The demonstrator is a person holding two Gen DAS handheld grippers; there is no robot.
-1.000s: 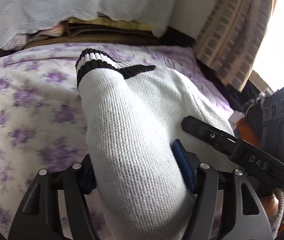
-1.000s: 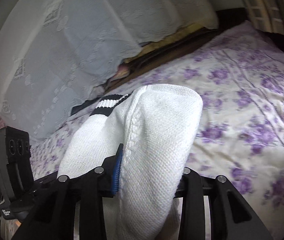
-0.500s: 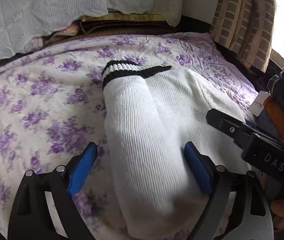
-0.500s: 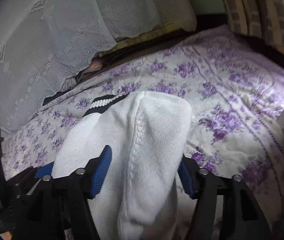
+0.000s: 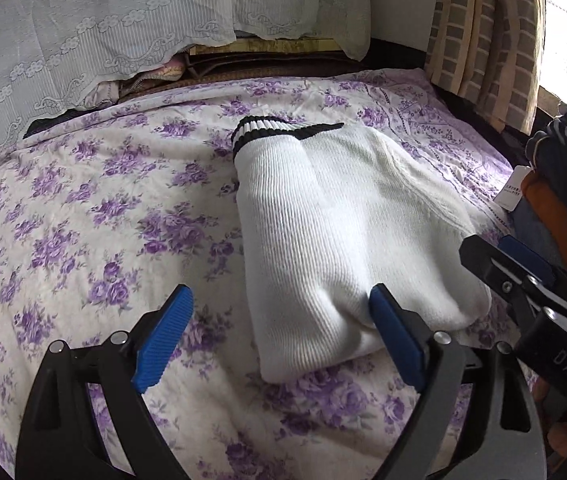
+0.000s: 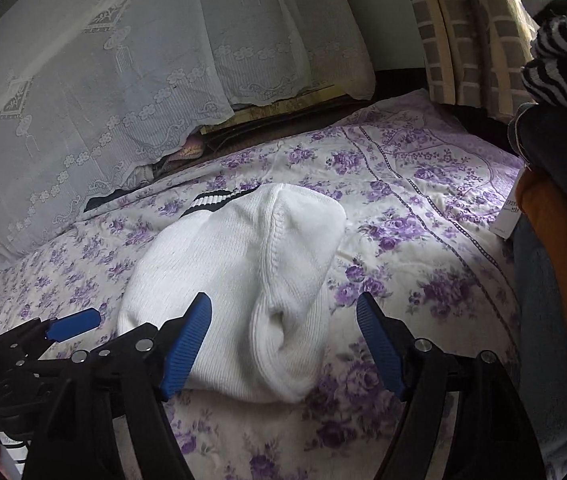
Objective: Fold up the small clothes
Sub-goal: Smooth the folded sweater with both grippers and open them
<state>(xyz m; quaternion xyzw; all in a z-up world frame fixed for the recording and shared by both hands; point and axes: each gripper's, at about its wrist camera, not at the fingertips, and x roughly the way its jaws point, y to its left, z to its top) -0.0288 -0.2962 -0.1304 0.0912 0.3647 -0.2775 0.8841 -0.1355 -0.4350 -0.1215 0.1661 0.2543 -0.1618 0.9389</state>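
A folded white knit sweater (image 5: pixel 323 220) with a black-striped hem lies flat on the purple-flowered bedspread (image 5: pixel 83 220). My left gripper (image 5: pixel 279 300) stands open at the sweater's near end. Its right pad (image 5: pixel 391 332) is against the fold and its left pad is well clear of the cloth. In the right wrist view the same sweater (image 6: pixel 243 260) has its near end between the fingers of my right gripper (image 6: pixel 283 304). Those jaws are opening and do not squeeze the knit. Each gripper shows at the edge of the other's view.
A lace-covered heap (image 5: pixel 83 20) lines the far edge of the bed. A checked curtain (image 5: pixel 483 28) hangs at the back right. A pile of clothes (image 6: pixel 555 200) topped by a striped garment (image 6: pixel 563 64) rises at the right, with a paper tag (image 5: pixel 513 194) beside it.
Both grippers went from shut on the sweater to open and drew back toward the near edge. The sweater, held up before, now lies flat on the bedspread.
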